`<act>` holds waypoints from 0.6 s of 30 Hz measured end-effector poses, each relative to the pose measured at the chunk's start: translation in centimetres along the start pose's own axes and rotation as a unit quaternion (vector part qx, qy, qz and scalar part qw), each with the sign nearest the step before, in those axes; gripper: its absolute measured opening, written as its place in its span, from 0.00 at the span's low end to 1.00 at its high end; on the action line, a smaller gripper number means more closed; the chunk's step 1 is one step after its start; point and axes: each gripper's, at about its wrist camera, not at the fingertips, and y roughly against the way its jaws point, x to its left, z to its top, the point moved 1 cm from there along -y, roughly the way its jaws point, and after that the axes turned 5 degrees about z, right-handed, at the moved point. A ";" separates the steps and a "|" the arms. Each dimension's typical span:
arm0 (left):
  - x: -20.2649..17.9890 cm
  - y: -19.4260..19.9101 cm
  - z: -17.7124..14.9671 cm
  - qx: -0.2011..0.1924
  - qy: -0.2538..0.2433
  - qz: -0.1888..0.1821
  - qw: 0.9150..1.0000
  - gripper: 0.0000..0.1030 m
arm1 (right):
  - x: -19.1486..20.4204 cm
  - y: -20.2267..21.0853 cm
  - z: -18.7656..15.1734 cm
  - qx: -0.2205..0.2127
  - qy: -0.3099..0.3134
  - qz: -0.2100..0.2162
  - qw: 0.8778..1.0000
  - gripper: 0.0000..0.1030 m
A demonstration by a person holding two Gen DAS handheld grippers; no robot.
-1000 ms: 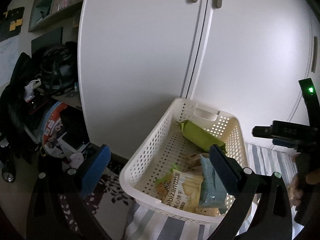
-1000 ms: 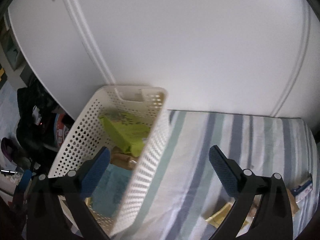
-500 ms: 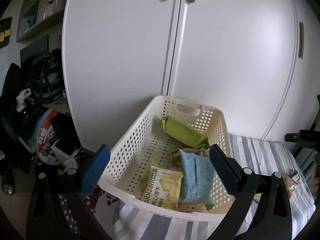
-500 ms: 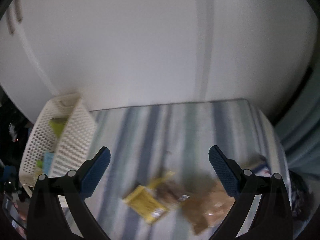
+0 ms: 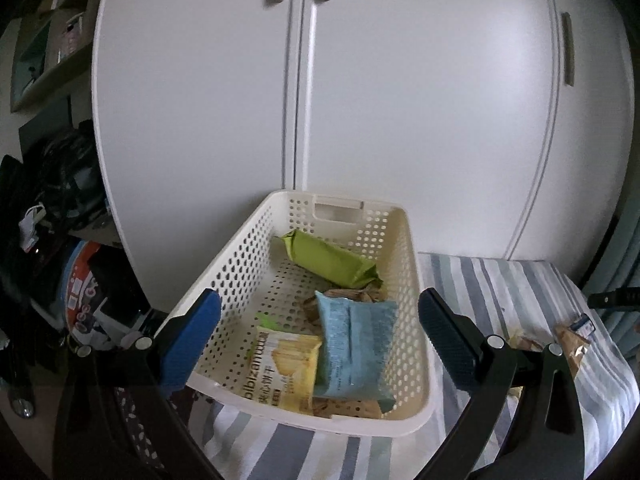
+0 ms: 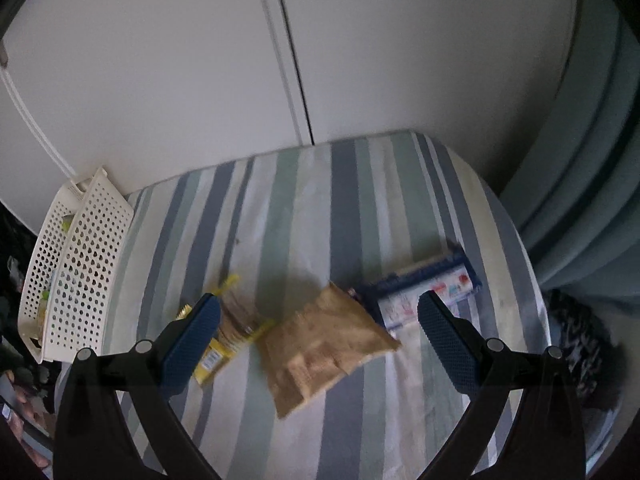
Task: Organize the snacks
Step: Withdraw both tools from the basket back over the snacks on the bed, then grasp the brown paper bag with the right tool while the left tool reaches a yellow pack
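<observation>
A white perforated basket [image 5: 248, 264] stands on the striped cloth and holds a green packet [image 5: 332, 258], a light blue packet [image 5: 354, 348], a yellow biscuit packet [image 5: 286, 368] and brown wrappers beneath. My left gripper [image 5: 320, 338] hovers open over the basket's near end, holding nothing. In the right wrist view, a brown packet [image 6: 324, 344], a yellow packet [image 6: 230, 330] and a blue-and-white packet [image 6: 424, 286] lie on the cloth. My right gripper [image 6: 318, 338] is open above the brown packet. The basket [image 6: 76, 264] sits at the left edge.
White cupboard doors [image 5: 400, 100] rise just behind the striped table [image 6: 320, 208]. Dark bags and clutter [image 5: 60, 208] fill the floor to the left. A grey-blue curtain [image 6: 592, 160] hangs at the right. Loose packets [image 5: 572, 338] lie at the table's right end.
My right gripper has swung right, away from the basket, and now faces the loose packets on the cloth. The left gripper has turned slightly right, centring over the basket.
</observation>
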 end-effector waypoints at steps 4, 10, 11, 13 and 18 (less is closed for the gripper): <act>-0.8 0.4 0.0 -0.003 -0.007 -0.010 1.000 0.97 | -1.0 -0.4 -1.5 0.020 -0.020 0.011 1.000 0.95; -3.1 1.4 -0.3 -0.011 -0.035 -0.030 0.999 0.97 | -1.5 -2.2 -4.0 0.055 -0.078 0.037 0.995 0.95; -3.5 1.5 -0.4 -0.012 -0.042 -0.034 0.998 0.97 | -1.7 -2.5 -4.3 0.060 -0.090 0.037 0.993 0.95; -4.3 1.7 -0.6 -0.014 -0.055 -0.039 0.998 0.97 | -2.2 -3.3 -4.7 0.067 -0.126 0.051 0.989 0.95; -5.3 2.1 -0.8 -0.017 -0.070 -0.049 0.996 0.97 | -2.6 -4.8 -4.7 0.066 -0.159 0.066 0.983 0.95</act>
